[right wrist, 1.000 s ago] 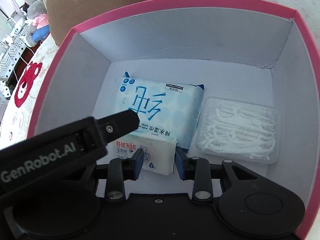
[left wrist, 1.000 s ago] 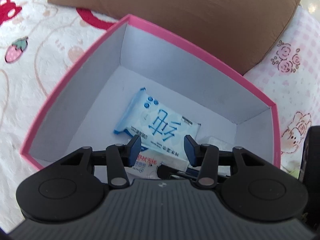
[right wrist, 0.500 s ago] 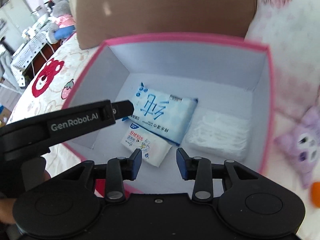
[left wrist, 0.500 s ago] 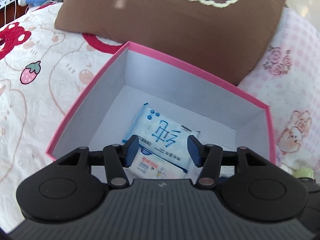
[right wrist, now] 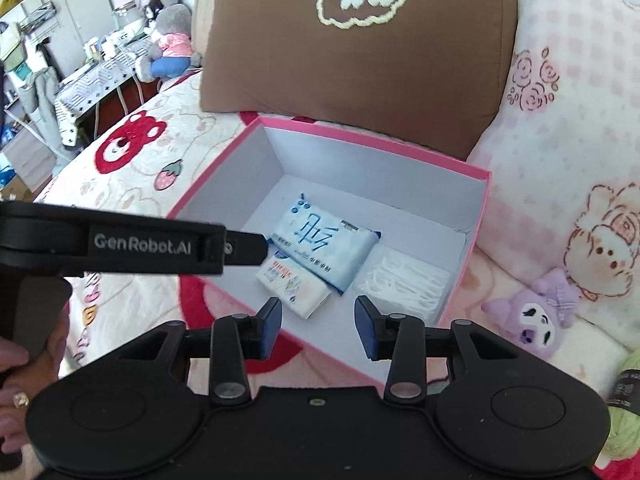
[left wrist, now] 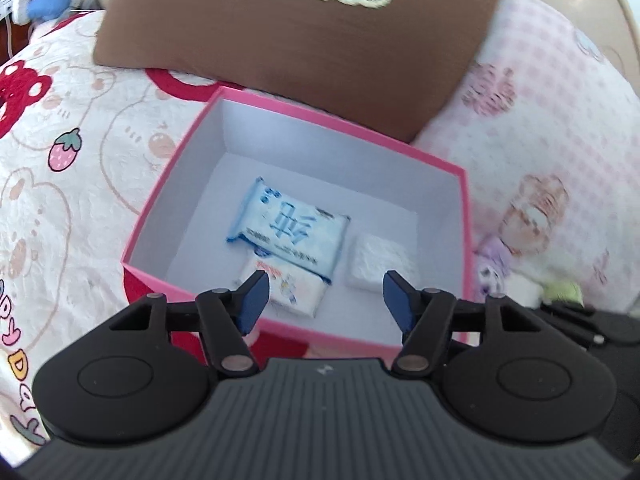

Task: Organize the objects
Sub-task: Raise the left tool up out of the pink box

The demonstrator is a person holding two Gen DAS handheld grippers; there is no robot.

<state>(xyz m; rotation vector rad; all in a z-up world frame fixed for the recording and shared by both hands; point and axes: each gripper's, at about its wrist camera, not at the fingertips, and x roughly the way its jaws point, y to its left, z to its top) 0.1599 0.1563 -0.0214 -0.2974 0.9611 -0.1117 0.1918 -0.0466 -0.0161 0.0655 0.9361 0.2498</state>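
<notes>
Packets are seen lying flat on the white floor of a pink box (right wrist: 478, 216), just ahead of and below both tools. A blue wet-wipe pack (right wrist: 324, 250) is placed in the middle of the floor, and a smaller tissue packet (right wrist: 296, 286) with red print is partly tucked under its near edge, close in front of the right gripper (right wrist: 319, 326). A clear bag of white floss picks (right wrist: 406, 280) is laid beside the blue pack, touching it or almost, ahead of the right gripper's right finger. The right gripper is held above the near rim of the box with its jaws narrowly apart and nothing between them. The left gripper (left wrist: 323, 300) is also held over the near rim; its jaws have just been opening and now stand moderately wide, with nothing gripped, the tissue packet being seen far below the left pad. In the right wrist view the left gripper is seen from the side, reaching in from the left, and a hand (right wrist: 16, 364) is seen on its handle. Beyond the box a brown cushion (right wrist: 360, 64) is leaned, touching the far rim. The box is set on a bedspread (left wrist: 80, 160) printed with strawberries and bears. To the right of the right gripper a purple plush toy (right wrist: 536, 316) is lying on a pink checked pillow (right wrist: 568, 128).
</notes>
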